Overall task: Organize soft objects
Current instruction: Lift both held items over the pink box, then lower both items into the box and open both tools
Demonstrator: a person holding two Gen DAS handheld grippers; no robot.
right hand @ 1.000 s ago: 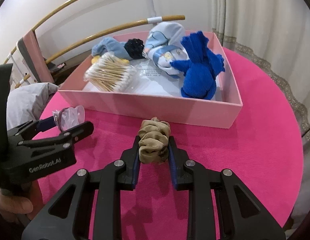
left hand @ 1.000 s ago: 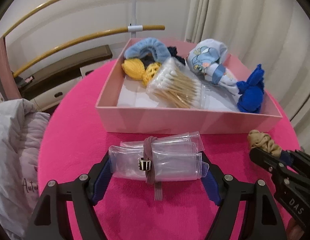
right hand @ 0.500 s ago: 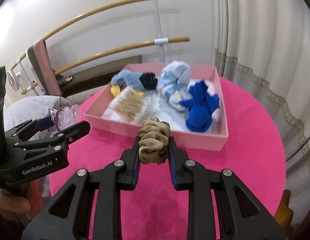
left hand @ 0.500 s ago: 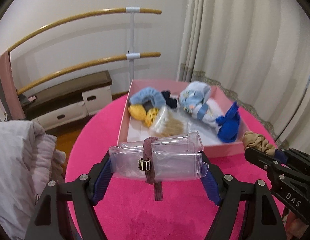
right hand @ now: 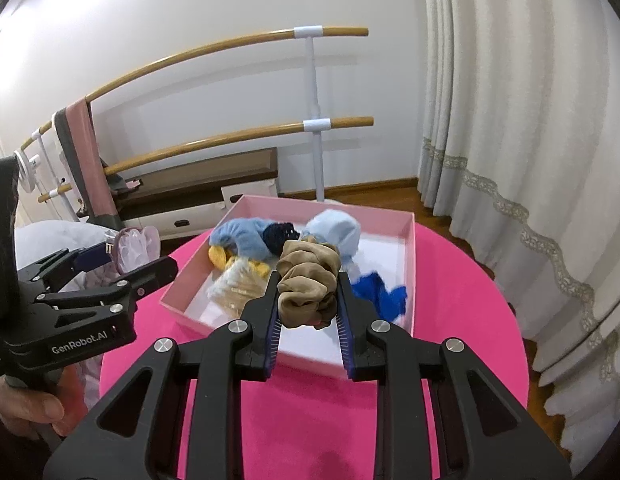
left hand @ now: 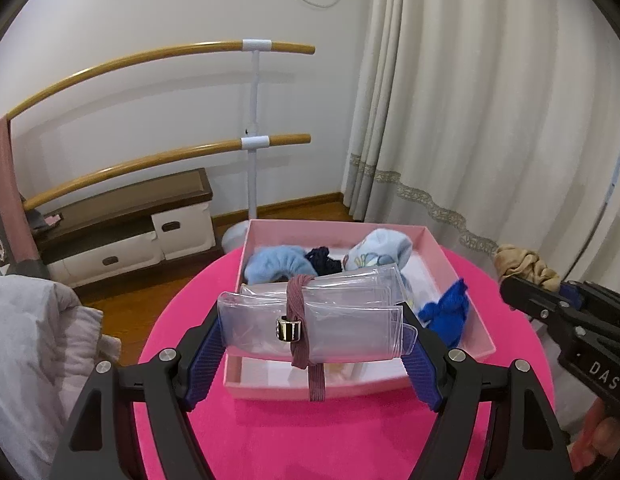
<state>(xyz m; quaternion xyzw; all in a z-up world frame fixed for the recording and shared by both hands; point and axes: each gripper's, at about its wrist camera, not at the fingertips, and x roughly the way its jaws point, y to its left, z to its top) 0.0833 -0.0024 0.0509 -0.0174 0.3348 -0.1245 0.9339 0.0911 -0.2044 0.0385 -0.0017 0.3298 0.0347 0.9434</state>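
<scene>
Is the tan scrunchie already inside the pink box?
No, the tan scrunchie is clamped in the right gripper, held up in front of the pink box.

One pink box (left hand: 450, 258), two claws (left hand: 314, 326) (right hand: 310, 300), one beige scrunchie (right hand: 308, 284), two wooden bars (left hand: 158, 54)

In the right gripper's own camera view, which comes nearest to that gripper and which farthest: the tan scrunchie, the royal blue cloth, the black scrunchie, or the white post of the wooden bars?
1. Tan scrunchie, clamped in the right gripper.
2. Royal blue cloth, in the pink box, near right side.
3. Black scrunchie, farther back in the box, left of centre.
4. White post, on the floor beyond the table.
</scene>
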